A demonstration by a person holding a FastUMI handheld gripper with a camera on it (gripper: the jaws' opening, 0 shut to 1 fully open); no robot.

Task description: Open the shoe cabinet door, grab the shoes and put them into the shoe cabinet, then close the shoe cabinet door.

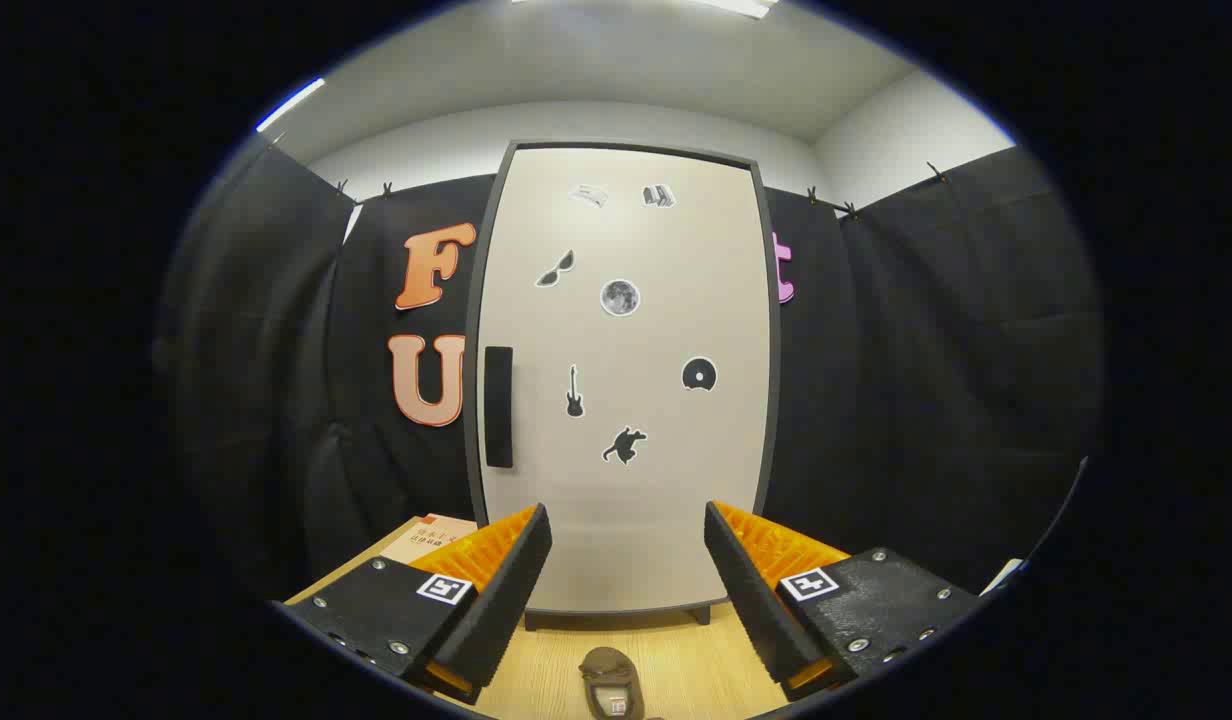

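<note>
The shoe cabinet (626, 470) stands straight ahead on a wooden tabletop (676, 655), its pale door shut and dotted with small dark stickers. A black vertical handle (499, 407) sits on the door's left edge. A dark brown shoe (611, 685) lies on the wood between my fingers and close below them, in front of the cabinet's foot. My gripper (626, 570) is open, with nothing between its fingers, and is held back from the door.
A light cardboard box (428, 538) lies on the table left of the cabinet, behind my left finger. Black cloth walls close in on both sides and behind the cabinet. Something white (1004, 574) peeks past my right finger.
</note>
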